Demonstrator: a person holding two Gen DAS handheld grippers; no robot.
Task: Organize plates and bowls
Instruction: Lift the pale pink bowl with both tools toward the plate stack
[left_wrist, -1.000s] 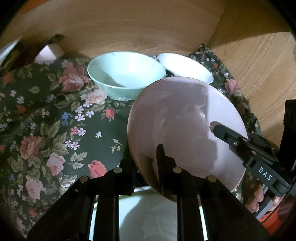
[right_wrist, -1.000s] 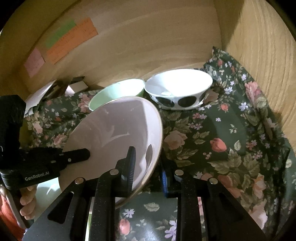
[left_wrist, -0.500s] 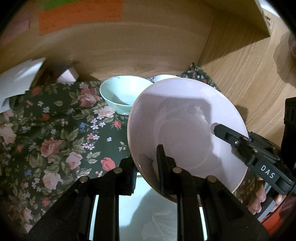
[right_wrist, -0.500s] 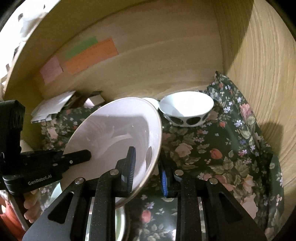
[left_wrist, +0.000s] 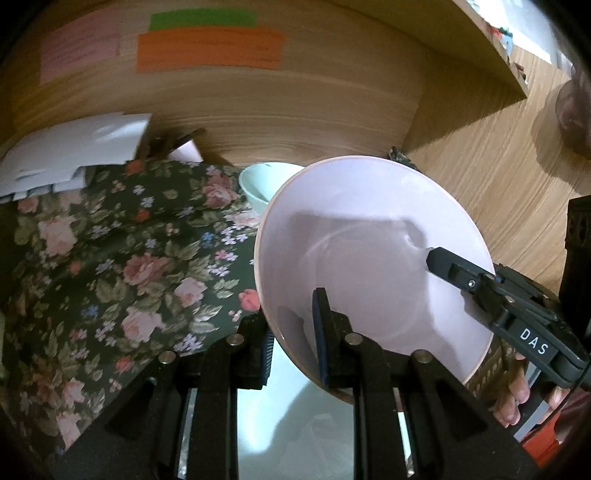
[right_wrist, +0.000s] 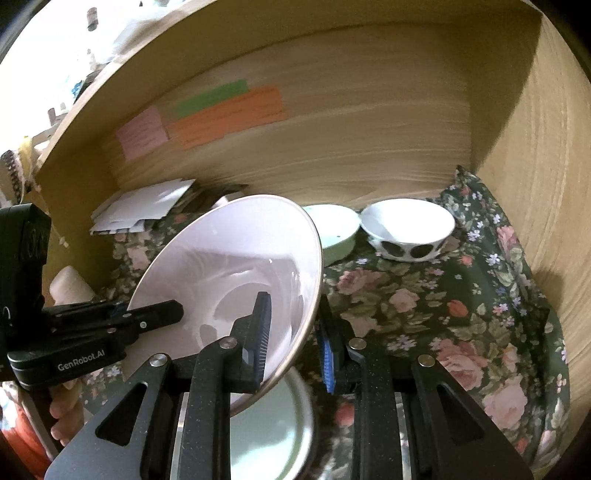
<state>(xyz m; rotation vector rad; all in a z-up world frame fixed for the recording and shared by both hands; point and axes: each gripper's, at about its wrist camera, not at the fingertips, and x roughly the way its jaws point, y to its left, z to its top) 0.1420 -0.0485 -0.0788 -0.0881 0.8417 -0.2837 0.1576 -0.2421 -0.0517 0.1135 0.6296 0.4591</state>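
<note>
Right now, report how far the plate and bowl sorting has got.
Done: mint bowl and spotted bowl sit side by side at the back wall. In hand: both grippers clamp the pink bowl, lifted and tilted. Left: placing it, plus the pale dish underneath.

Dim warm light, strong fisheye bending, dark vignetted corners, overexposed glare upper left
</note>
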